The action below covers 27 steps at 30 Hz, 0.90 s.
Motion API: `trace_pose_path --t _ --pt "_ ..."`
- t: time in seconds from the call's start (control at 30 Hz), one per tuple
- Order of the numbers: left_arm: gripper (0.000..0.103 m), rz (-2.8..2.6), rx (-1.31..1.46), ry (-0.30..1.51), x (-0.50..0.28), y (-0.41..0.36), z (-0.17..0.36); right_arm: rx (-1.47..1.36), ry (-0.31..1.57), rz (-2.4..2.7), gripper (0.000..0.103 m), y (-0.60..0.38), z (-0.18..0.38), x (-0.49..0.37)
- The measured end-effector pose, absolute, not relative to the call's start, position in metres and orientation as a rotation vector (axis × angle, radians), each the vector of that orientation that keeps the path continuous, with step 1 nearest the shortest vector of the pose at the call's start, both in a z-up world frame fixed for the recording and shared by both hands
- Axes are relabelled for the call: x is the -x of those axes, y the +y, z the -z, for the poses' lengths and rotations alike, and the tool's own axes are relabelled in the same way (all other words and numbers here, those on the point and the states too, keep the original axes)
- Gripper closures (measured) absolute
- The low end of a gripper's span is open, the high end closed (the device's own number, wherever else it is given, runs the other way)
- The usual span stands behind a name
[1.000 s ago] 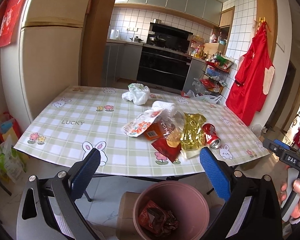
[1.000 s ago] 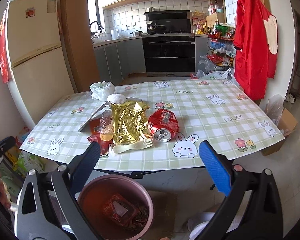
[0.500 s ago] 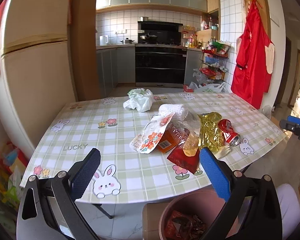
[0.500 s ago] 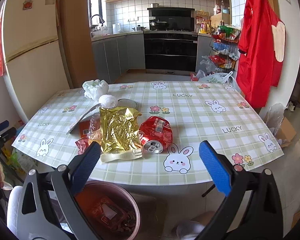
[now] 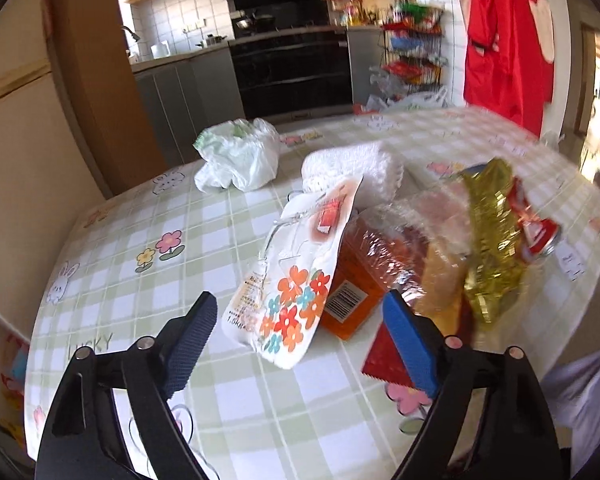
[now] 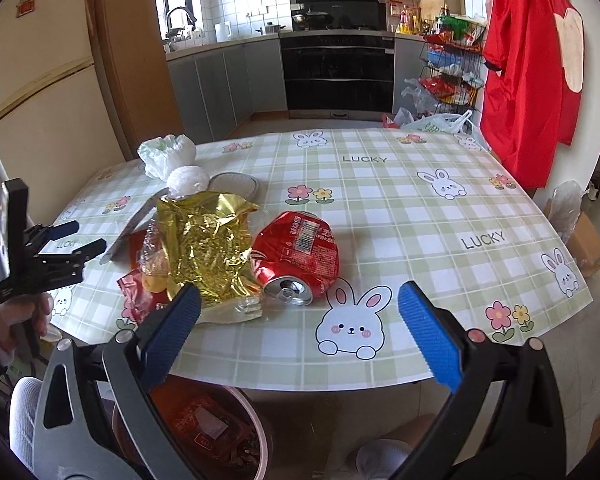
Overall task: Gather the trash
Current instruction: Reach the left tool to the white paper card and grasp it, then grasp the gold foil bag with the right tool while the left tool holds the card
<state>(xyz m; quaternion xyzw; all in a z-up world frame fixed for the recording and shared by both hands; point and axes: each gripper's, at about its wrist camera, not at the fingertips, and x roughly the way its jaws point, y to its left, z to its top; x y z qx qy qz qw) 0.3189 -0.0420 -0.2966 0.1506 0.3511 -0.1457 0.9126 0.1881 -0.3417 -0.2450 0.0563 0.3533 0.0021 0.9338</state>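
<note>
Left gripper (image 5: 300, 332) has swung in over the table's (image 5: 260, 420) near edge, jaws just narrowing yet apart, straddling the floral pouch (image 5: 288, 280) to lift it; right gripper (image 6: 300, 328) hovers agape, empty.

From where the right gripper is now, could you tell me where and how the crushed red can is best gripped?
Grip the crushed red can across its flattened body, just behind the silver top, probably from above. It lies on its side on the table, top facing the right gripper, whose jaws are open. The gold wrapper crowds its left side, so keep that finger tight against the can.
</note>
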Motion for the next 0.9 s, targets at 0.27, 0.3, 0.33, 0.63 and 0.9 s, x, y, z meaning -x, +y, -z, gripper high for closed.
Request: trace_pose_path --t 0.27,0.3,0.33,0.63,0.9 --pt "0.037 0.261 -0.301 0.822 -0.360 -0.047 0.327 -0.104 0.749 -0.001 0.006 -0.349 0.258 -0.208" --pt "0.050 0.255 -0.286 0.844 -0.364 -0.044 0.330 -0.107 0.755 -0.005 0.006 -0.349 0.260 -0.211" --pt "0.058 0.254 -0.259 0.865 -0.366 -0.040 0.332 -0.109 0.764 -0.009 0.006 -0.349 0.261 -0.214" --pt "0.091 0.231 -0.151 0.787 -0.355 -0.014 0.306 -0.079 0.781 -0.044 0.006 -0.335 0.263 -0.229" --pt "0.095 0.201 0.009 0.712 -0.324 0.023 0.271 -0.030 0.797 -0.094 0.006 -0.311 0.261 -0.238"
